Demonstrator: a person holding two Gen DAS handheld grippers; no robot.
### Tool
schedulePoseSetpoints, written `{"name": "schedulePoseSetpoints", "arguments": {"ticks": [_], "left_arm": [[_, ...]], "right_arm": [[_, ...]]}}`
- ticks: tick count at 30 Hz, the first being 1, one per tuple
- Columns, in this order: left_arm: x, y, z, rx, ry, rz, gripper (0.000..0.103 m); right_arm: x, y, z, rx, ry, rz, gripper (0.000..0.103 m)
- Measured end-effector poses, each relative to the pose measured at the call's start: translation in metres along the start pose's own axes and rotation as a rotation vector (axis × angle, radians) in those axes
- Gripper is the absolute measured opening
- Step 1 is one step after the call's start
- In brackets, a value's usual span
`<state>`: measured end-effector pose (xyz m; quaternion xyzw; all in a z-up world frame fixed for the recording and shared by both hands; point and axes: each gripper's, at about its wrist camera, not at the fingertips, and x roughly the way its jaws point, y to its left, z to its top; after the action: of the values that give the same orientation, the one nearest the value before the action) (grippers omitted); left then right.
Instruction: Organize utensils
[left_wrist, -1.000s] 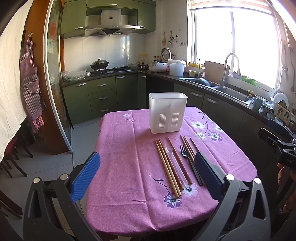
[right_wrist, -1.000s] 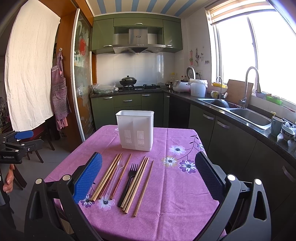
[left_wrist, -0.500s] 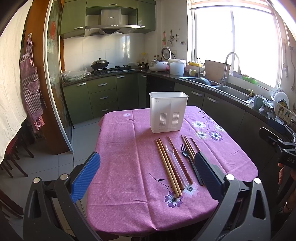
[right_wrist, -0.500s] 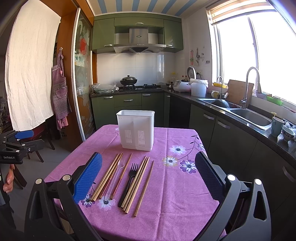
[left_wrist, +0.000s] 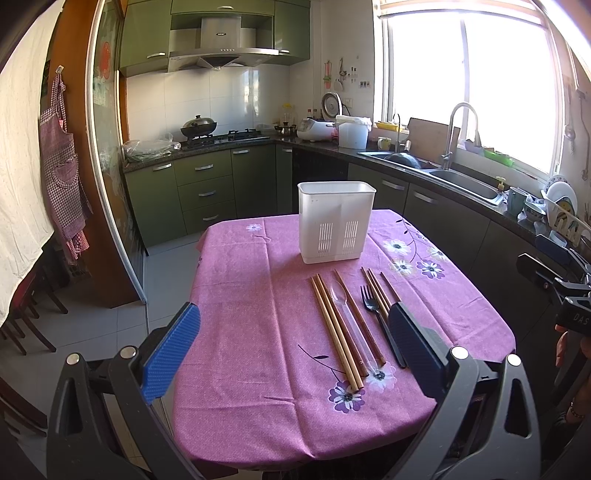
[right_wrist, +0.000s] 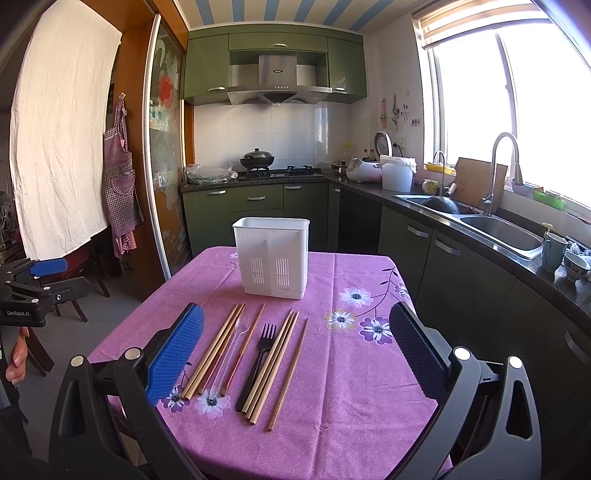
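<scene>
A: Left gripper (left_wrist: 293, 341), jaws spread wide, nothing between them, held above the near edge of the tabletop (left_wrist: 236, 332). From here, right gripper (left_wrist: 554, 280) visible at the far right edge, a hand (left_wrist: 570, 341) under it.

B: Right gripper (right_wrist: 295, 349) likewise wide open and empty. Left gripper seen at the left edge instead, fingers (right_wrist: 16, 358) wrapped below it.

A: White holder (left_wrist: 336, 221) upright toward the far end of the pink cloth. Chopsticks (left_wrist: 334, 326), clear spoon (left_wrist: 347, 317) and black fork (left_wrist: 376, 317) lying side by side just in front of it.

B: Same row here, fork (right_wrist: 258, 362) in the middle, one chopstick (right_wrist: 288, 374) slightly apart on the right. Striped ceiling (right_wrist: 273, 13) shown only on this side.
</scene>
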<state>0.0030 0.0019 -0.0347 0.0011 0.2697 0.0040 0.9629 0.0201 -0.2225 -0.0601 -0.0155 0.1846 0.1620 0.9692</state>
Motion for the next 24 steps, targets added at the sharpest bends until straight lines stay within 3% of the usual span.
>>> {"name": "schedulePoseSetpoints", "arguments": {"ticks": [15,24], "left_arm": [[0.001,0.003,-0.004,0.001,0.005,0.002,0.097],[0.011,0.002,-0.005,0.004,0.033,0.002,0.097]], "right_arm": [[0.001,-0.002,0.002,0.029,-0.001,0.007,0.099],[0.014,-0.01,0.0,-0.002,0.066,0.003,0.099]]}}
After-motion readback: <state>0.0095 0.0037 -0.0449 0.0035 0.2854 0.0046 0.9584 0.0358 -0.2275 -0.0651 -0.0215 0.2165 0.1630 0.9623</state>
